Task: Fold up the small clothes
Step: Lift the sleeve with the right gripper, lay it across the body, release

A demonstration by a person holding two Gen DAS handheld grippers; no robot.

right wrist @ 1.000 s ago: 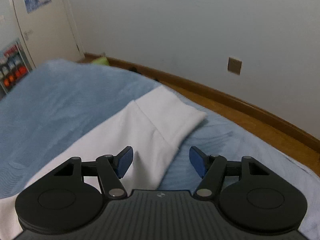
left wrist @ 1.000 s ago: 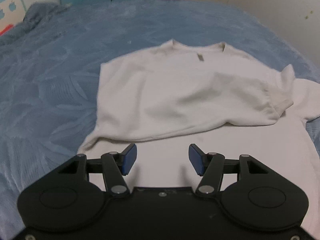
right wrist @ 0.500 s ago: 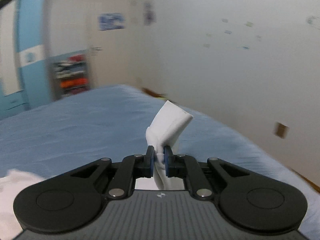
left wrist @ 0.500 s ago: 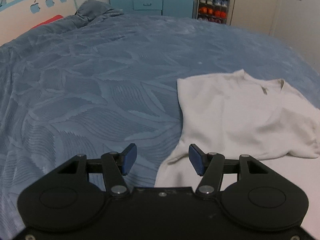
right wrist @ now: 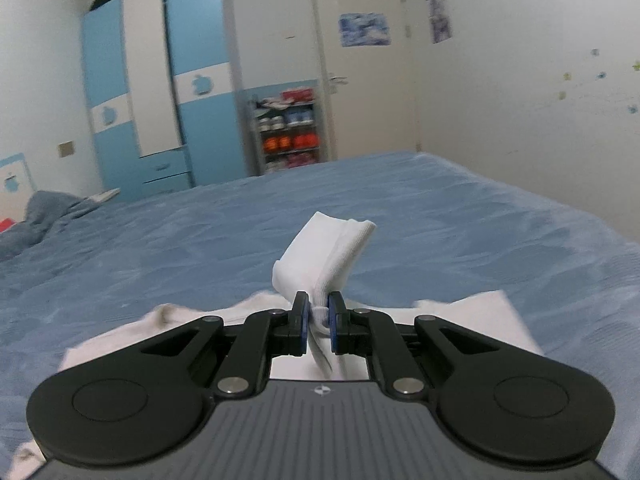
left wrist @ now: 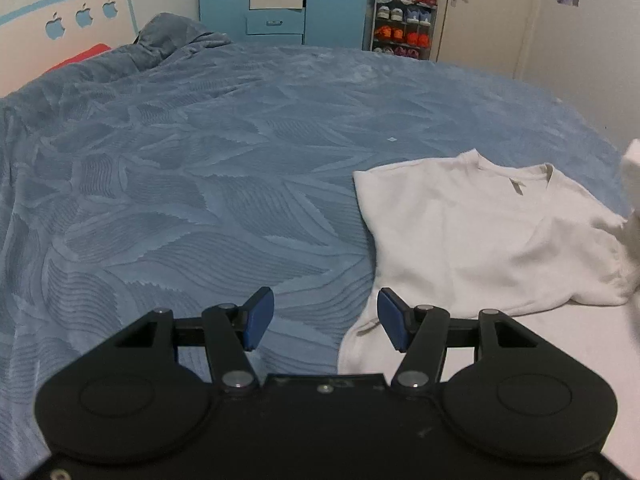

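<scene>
- Blue bedspread (left wrist: 180, 184), leaf-textured, spreads ahead of and beneath both grippers
- White sweatshirt (left wrist: 472, 240) lies flat on it, ahead and right of the left gripper; collar at the far end, one sleeve already folded across the body
- Left gripper (left wrist: 326, 318): jaws spread wide, holding nothing, poised over the sweatshirt's near left edge
- Right gripper (right wrist: 319, 320): jaws clamped on the sleeve cuff (right wrist: 324, 248), which stands up above the fingers, lifted off the bedspread

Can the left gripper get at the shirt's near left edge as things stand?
Probably yes: the left gripper is open, its right finger already over the white shirt edge on the blue bedspread, with nothing between.
</scene>
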